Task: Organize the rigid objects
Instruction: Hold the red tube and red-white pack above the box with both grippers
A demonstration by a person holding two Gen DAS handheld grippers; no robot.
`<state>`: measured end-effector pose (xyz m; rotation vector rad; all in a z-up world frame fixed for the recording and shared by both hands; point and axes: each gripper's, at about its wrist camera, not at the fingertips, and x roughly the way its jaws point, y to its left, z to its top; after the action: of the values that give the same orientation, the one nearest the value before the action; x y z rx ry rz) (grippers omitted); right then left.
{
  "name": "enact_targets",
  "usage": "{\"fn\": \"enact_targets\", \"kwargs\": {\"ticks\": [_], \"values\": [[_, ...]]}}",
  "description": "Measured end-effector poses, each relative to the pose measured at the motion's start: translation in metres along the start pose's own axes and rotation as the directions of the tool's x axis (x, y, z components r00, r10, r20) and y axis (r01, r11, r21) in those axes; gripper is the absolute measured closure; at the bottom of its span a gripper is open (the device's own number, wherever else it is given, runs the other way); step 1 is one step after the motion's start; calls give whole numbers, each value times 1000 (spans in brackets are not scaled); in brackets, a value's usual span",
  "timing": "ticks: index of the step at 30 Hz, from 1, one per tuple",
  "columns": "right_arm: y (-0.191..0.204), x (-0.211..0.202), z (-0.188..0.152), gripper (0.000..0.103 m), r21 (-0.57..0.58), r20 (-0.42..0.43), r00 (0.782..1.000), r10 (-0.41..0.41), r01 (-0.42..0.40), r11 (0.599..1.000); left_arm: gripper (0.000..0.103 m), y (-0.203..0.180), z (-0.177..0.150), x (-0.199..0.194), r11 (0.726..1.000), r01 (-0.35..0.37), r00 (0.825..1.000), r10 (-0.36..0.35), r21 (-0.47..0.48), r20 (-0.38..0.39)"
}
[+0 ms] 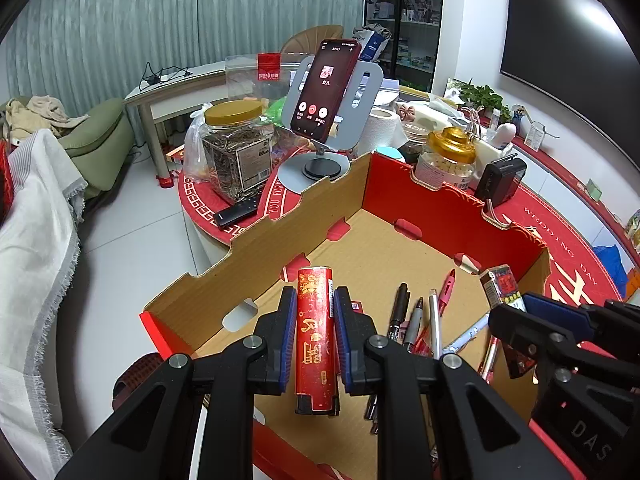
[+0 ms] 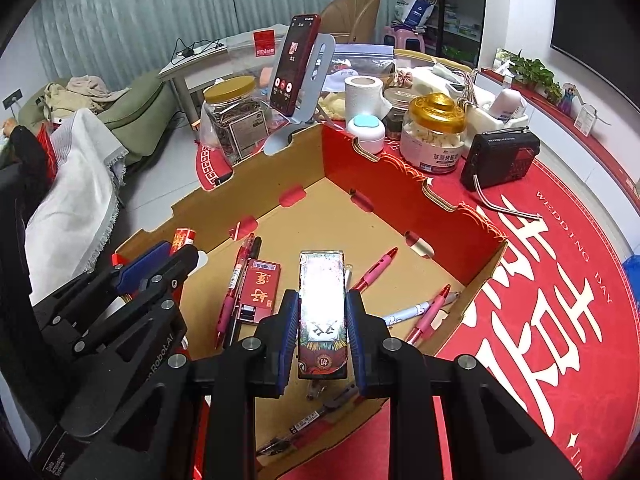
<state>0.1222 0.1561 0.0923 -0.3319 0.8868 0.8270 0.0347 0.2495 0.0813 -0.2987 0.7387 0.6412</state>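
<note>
Gripping a red cylindrical tube (image 1: 316, 336) in the left gripper (image 1: 315, 312), jaws clamped on its sides — holding a slim glossy packet (image 2: 322, 308) in the right gripper (image 2: 322, 312), jaws clamped likewise — both hovering over the cardboard box (image 1: 404, 184) of pens (image 2: 230, 300).

Left wrist: aimed steeply down from close above the cardboard box (image 1: 400, 248), near its left wall.
Right wrist: likewise, nearer its right wall.
Shared: box interior, phone (image 2: 294, 64).

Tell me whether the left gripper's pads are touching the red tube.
Touching. The left wrist view shows both blue pads pressed flush on the red tube, no gap.
</note>
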Motion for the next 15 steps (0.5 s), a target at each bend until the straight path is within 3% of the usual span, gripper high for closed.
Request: {"fn": "enact_targets", "kwargs": {"ticks": [15], "values": [[-3, 0, -2, 78, -3, 2, 1000, -18, 18, 1000, 83, -2, -1, 2, 1000, 4, 1000, -4, 7, -5]]}}
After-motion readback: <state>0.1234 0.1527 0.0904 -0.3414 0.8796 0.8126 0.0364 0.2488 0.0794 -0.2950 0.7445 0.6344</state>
